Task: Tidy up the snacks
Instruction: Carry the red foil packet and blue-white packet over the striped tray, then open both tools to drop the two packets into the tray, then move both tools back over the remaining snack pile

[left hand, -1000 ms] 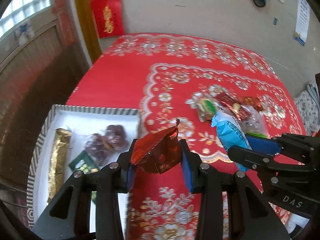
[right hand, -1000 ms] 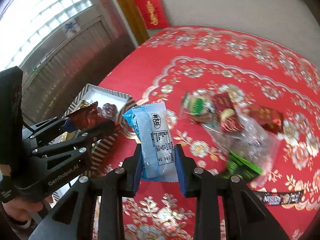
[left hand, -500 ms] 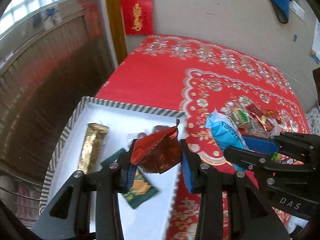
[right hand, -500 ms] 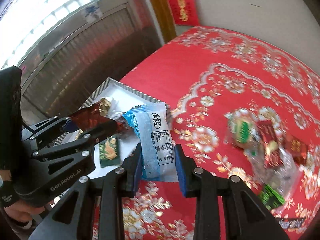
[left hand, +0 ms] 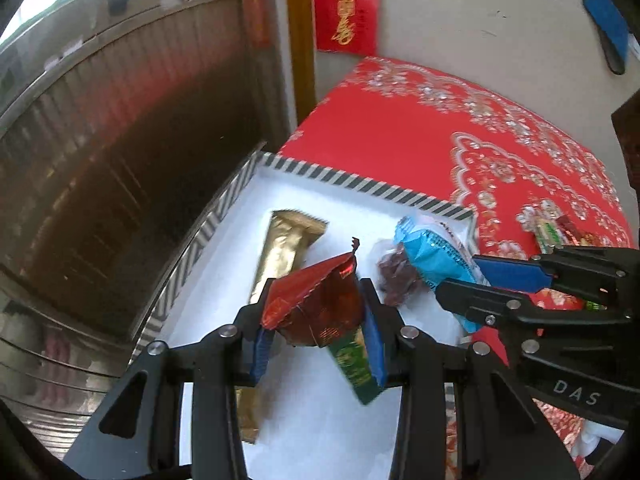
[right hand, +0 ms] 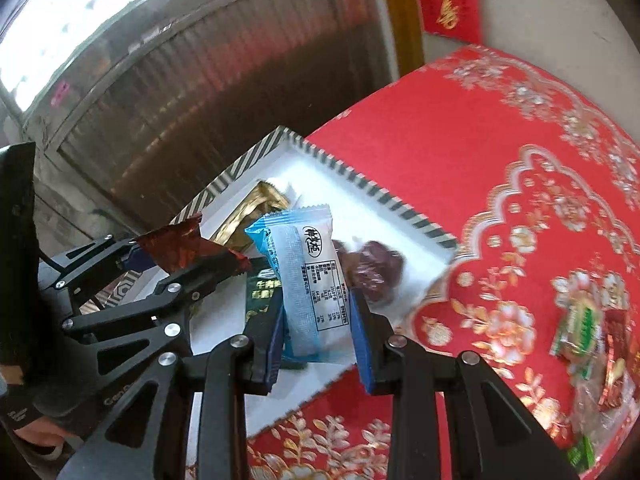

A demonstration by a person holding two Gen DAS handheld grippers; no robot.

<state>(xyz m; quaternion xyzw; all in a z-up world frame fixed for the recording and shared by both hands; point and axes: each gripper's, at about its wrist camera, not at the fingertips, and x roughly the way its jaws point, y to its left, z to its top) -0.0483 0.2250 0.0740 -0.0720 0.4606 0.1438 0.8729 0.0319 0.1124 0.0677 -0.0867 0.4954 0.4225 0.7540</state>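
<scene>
Both grippers have travelled from the snack pile to over the striped tray [left hand: 360, 184], left gripper [left hand: 316, 340] fingers clenched on the red foil packet [left hand: 316, 308], right gripper [right hand: 318, 336] on the blue wafer packet [right hand: 304, 268]; releasing together risks packets colliding or spilling onto the tabletop [left hand: 400, 140].

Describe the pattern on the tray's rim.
Dark and white diagonal stripes on the tray's rim, clearest in the left wrist view.

We moved both hand-held grippers off the red desk [right hand: 460, 168] | now they hang over the white tray [left hand: 320, 176] | the snack pile [right hand: 592, 328] is far to our right
</scene>
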